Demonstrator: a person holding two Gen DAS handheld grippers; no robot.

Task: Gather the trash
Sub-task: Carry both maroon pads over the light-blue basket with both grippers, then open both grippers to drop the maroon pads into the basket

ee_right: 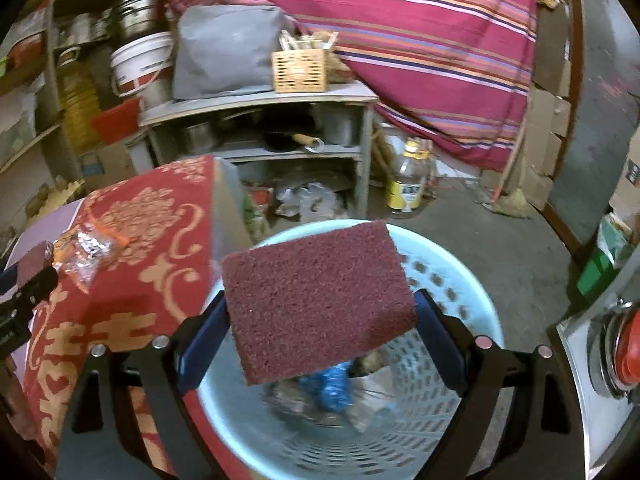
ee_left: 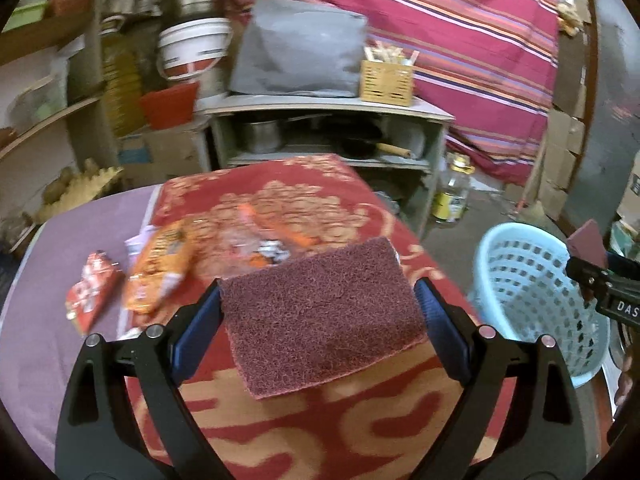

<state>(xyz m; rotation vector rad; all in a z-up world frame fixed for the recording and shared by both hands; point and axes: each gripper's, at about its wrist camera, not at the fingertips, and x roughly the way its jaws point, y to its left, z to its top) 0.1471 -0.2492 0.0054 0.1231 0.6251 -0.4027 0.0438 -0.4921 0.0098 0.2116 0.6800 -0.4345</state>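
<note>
Left wrist view: your wide-spread left gripper [ee_left: 320, 316] holds only its scouring pad [ee_left: 322, 316], so pinch the light, crinkly orange wrapper [ee_left: 158, 268] mid-body.

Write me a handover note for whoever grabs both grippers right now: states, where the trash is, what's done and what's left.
Left gripper: clamped across a maroon scouring pad, over the table.
Right gripper: clamped on a second maroon pad, above the blue basket.
Done: some trash, including a blue wrapper, lies in the basket.
Left: orange packet, red packet and clear wrapper are on the table.
</note>
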